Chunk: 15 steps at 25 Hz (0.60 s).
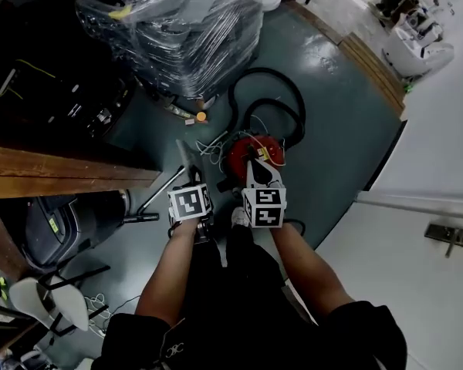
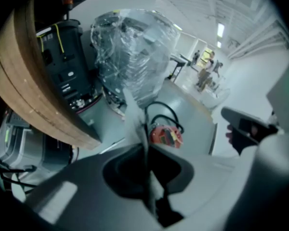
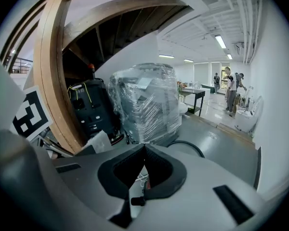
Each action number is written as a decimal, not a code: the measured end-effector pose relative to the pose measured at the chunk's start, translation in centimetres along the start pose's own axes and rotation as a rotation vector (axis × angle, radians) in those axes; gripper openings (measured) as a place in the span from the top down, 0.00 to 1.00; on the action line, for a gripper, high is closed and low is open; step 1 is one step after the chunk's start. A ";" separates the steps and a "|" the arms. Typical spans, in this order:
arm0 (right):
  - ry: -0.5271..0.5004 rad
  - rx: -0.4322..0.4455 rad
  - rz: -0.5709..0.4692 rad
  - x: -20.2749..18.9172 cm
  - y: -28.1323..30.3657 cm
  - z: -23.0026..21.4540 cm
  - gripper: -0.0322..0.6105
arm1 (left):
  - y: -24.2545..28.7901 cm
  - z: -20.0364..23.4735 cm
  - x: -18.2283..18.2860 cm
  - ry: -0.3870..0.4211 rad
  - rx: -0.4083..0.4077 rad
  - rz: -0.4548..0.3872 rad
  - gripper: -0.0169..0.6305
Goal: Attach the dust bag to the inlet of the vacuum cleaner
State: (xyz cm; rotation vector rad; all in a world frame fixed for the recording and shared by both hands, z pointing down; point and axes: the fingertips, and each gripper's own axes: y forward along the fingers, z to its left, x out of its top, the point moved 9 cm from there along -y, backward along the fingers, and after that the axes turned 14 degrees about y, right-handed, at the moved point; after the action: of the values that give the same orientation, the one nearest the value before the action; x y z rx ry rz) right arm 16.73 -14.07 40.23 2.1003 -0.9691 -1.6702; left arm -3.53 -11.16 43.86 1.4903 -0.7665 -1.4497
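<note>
The red vacuum cleaner (image 1: pixel 256 151) lies on the grey floor ahead of me, its black hose (image 1: pixel 287 99) looped behind it. My left gripper (image 1: pixel 191 174) is shut on the dust bag (image 1: pixel 184 155), a thin grey sheet seen edge-on. In the left gripper view the dust bag (image 2: pixel 135 121) stands up between the jaws of the left gripper (image 2: pixel 145 150), with the vacuum cleaner (image 2: pixel 164 134) just beyond. My right gripper (image 1: pixel 251 154) hangs over the vacuum cleaner. In its own view the right gripper (image 3: pixel 144 147) is shut with nothing between its jaws.
A plastic-wrapped stack (image 1: pixel 177 29) stands behind the vacuum cleaner. A wooden counter edge (image 1: pixel 62 172) runs at the left, with a grey machine (image 1: pixel 69 222) and a white chair (image 1: pixel 42 299) below it. A white door with a handle (image 1: pixel 447 237) lies at the right. People (image 3: pixel 229 90) stand far off.
</note>
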 end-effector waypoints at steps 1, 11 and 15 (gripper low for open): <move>-0.001 -0.007 0.017 -0.9 0.8 -0.6 0.97 | 0.9 0.1 -0.6 -0.004 0.003 0.009 0.93; 0.016 -0.076 0.136 -9.2 7.3 -7.1 0.96 | 12.2 0.5 -8.0 -0.074 -0.013 0.112 0.93; 0.012 -0.084 0.172 -12.5 10.2 -9.5 0.96 | 16.8 0.4 -10.2 -0.084 -0.009 0.145 0.93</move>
State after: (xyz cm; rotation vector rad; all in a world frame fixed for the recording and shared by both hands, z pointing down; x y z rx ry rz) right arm 21.03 -15.07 58.43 1.9134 -1.0257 -1.5835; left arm -2.67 -8.94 63.37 1.3458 -0.8989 -1.4110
